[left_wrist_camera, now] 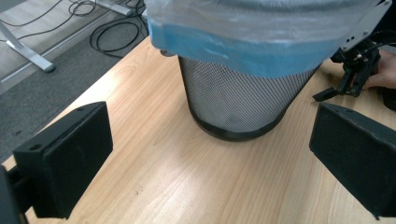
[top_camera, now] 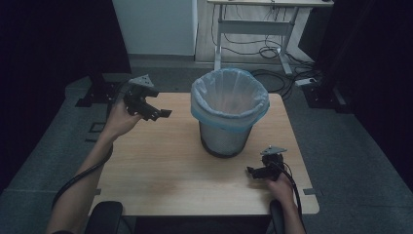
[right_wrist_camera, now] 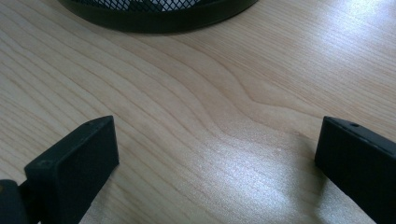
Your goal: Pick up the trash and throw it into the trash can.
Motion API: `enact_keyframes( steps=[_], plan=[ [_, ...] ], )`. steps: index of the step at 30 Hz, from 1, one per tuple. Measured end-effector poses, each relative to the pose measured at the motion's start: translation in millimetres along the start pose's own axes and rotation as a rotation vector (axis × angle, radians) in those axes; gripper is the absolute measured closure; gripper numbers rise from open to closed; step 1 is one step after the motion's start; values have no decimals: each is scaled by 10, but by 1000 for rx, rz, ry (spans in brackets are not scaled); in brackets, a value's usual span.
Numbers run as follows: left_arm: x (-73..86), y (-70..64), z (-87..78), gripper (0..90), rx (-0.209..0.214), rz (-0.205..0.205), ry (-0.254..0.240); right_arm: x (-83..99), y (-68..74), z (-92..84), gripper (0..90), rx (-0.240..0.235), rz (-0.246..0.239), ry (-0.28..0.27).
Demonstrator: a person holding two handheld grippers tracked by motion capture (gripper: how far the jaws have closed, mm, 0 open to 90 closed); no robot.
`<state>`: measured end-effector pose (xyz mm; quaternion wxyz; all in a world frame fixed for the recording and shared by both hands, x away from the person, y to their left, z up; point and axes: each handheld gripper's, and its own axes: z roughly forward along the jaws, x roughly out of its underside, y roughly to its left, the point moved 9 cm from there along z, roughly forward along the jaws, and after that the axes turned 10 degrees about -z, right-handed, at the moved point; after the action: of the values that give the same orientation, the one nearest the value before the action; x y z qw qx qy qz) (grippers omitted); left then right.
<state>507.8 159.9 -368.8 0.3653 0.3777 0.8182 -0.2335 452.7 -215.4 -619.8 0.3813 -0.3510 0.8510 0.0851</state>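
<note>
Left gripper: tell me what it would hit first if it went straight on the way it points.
Most likely the mesh bin. The left gripper, open and empty, points at the bin's lower wall, with bare table between them. The bag folded over the rim hangs above that line, though depth is hard to judge.

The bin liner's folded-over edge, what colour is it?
Blue band on a translucent whitish liner, best in the left gripper view.

High view looks down from above; 2 tool views sit near the table (top_camera: 160, 165), sharing the bin (left_wrist_camera: 233, 102).
</note>
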Motion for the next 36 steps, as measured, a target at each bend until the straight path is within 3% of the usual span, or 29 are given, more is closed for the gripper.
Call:
enact_keyframes(
  steps=[11, 22, 36],
  plan=[
    [335, 79, 14, 0, -6, -38, -14, 0, 0, 0, 0, 1, 0, 0],
    [668, 125, 174, 0, -17, -59, -2, 0, 2, -1, 0, 3, 4, 0],
    [1034, 116, 437, 0, 2, -103, -4, 1, 5, -2, 0, 3, 8, 2]
  ],
)
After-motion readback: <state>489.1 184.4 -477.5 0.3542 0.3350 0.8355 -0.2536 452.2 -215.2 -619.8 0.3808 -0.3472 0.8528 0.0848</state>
